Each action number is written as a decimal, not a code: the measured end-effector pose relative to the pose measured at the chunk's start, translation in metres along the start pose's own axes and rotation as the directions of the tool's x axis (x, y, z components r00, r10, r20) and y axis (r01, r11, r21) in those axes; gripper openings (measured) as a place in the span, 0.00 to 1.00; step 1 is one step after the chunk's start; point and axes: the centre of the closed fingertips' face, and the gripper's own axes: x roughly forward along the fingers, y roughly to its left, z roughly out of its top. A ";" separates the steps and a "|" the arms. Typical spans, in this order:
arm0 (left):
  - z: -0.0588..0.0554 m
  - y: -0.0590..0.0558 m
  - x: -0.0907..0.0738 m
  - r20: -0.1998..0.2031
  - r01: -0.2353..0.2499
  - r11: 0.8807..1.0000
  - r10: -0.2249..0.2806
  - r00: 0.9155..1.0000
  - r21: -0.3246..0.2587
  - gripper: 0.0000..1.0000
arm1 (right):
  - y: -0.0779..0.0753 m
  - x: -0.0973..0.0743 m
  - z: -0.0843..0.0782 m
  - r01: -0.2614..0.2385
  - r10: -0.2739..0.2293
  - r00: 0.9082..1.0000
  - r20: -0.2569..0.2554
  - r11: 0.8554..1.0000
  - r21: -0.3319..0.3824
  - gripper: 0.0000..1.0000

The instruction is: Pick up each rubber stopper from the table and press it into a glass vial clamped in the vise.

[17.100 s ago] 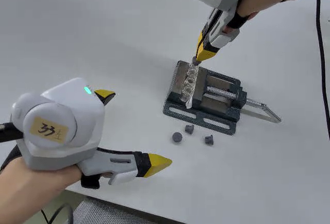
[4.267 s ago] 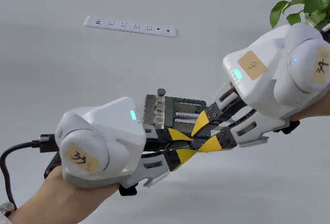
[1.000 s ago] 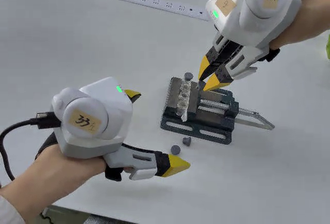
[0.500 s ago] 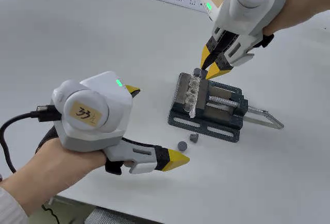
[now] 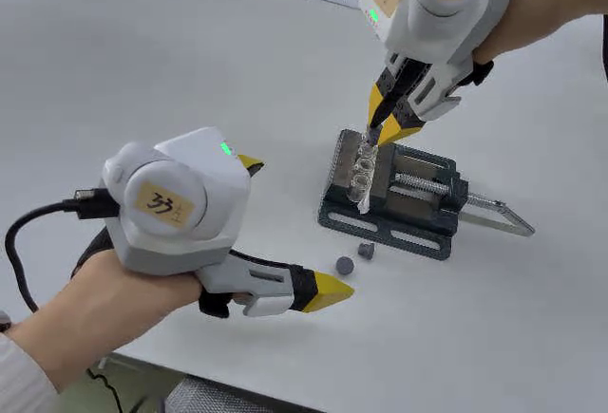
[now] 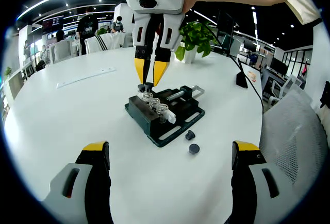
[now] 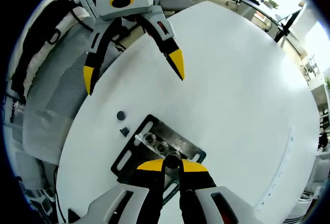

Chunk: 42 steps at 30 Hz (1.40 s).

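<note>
Two dark-grey stoppers (image 5: 345, 265) loose | third stopper (image 7: 172, 158) pinched in right claw (image 5: 383, 131)

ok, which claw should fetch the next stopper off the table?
Left, probably. The left claw is open and hangs near the two loose stoppers beside the vise. The right claw is shut on a stopper over the end vial.
</note>
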 end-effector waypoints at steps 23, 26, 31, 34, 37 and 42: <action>-0.005 0.000 0.000 -0.005 0.008 1.000 -0.008 1.000 -0.017 0.97 | -0.004 0.009 -0.003 -0.017 0.017 0.999 -0.051 1.000 -0.009 0.05; -0.006 0.000 0.000 -0.004 0.008 1.000 -0.008 1.000 -0.016 0.97 | -0.003 0.010 -0.004 -0.020 0.020 0.998 -0.062 1.000 -0.007 0.05; -0.006 0.001 -0.001 -0.001 0.007 1.000 -0.007 1.000 -0.026 0.97 | -0.002 0.010 -0.004 -0.025 0.025 0.997 -0.068 1.000 -0.003 0.05; -0.008 0.002 0.000 -0.005 0.006 1.000 -0.006 1.000 -0.028 0.97 | -0.001 0.009 -0.003 -0.028 0.028 0.997 -0.075 1.000 -0.008 0.05; -0.008 0.001 0.000 -0.002 0.010 0.999 -0.010 1.000 -0.033 0.97 | -0.003 0.008 -0.005 -0.032 0.031 0.996 -0.089 0.999 -0.010 0.05; -0.007 -0.001 0.001 -0.001 0.012 0.999 -0.012 1.000 -0.033 0.97 | -0.005 0.009 -0.005 -0.038 0.037 0.992 -0.117 0.999 -0.012 0.05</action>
